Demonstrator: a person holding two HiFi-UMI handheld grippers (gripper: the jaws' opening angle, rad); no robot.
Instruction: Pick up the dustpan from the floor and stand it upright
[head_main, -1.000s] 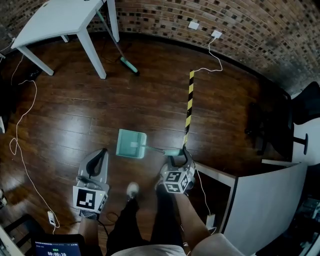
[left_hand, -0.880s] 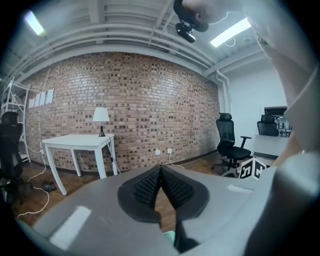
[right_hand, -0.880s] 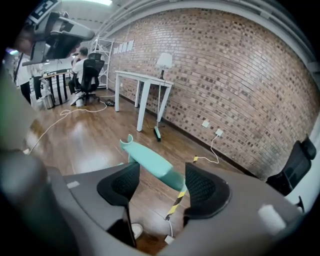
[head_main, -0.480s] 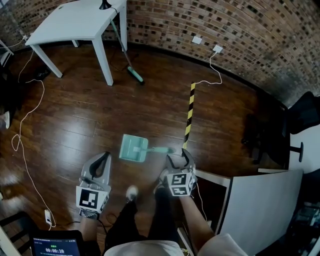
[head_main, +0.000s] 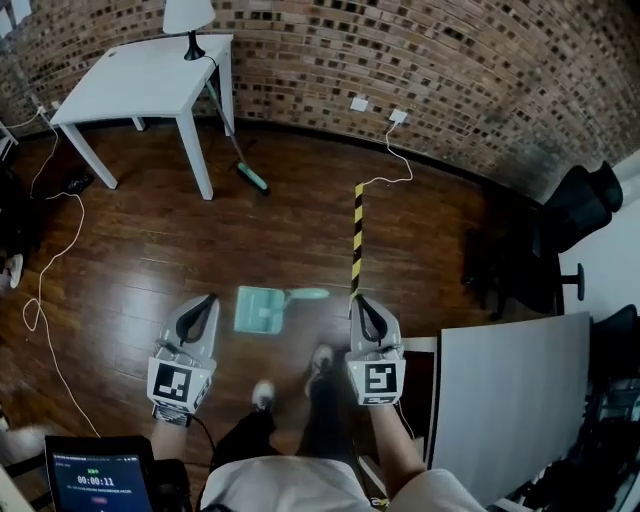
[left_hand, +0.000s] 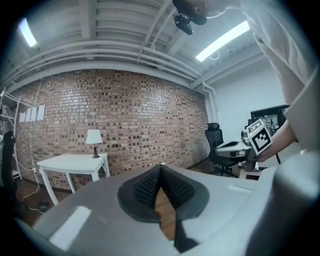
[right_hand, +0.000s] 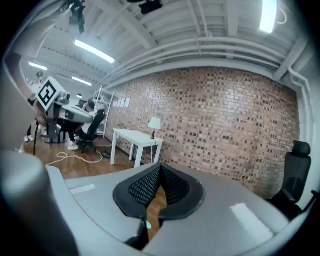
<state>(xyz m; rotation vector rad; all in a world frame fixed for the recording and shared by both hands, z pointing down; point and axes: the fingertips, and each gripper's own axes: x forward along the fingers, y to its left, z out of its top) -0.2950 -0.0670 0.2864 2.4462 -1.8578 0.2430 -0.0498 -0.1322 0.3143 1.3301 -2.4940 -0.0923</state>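
The teal dustpan (head_main: 259, 309) is on the dark wood floor between my two grippers, its handle (head_main: 306, 294) pointing right and looking blurred. I cannot tell whether it lies flat or tilts. My right gripper (head_main: 358, 300) hangs just right of the handle's end, apart from it. Its jaws have just been closing and now meet with nothing between them (right_hand: 160, 166). My left gripper (head_main: 207, 300) hovers left of the pan, also shut and empty (left_hand: 160, 167).
A white table (head_main: 140, 70) with a lamp (head_main: 188, 15) stands at the back left, a teal broom (head_main: 250, 178) leaning beside it. Yellow-black tape (head_main: 355, 235) runs along the floor. White cables (head_main: 40, 260) lie left; a white panel (head_main: 510, 400) and black chair (head_main: 575, 210) stand right.
The right gripper has come off the handle's end and risen, its jaws now shut. The left gripper has risen too. The dustpan stays on the floor with its handle free.
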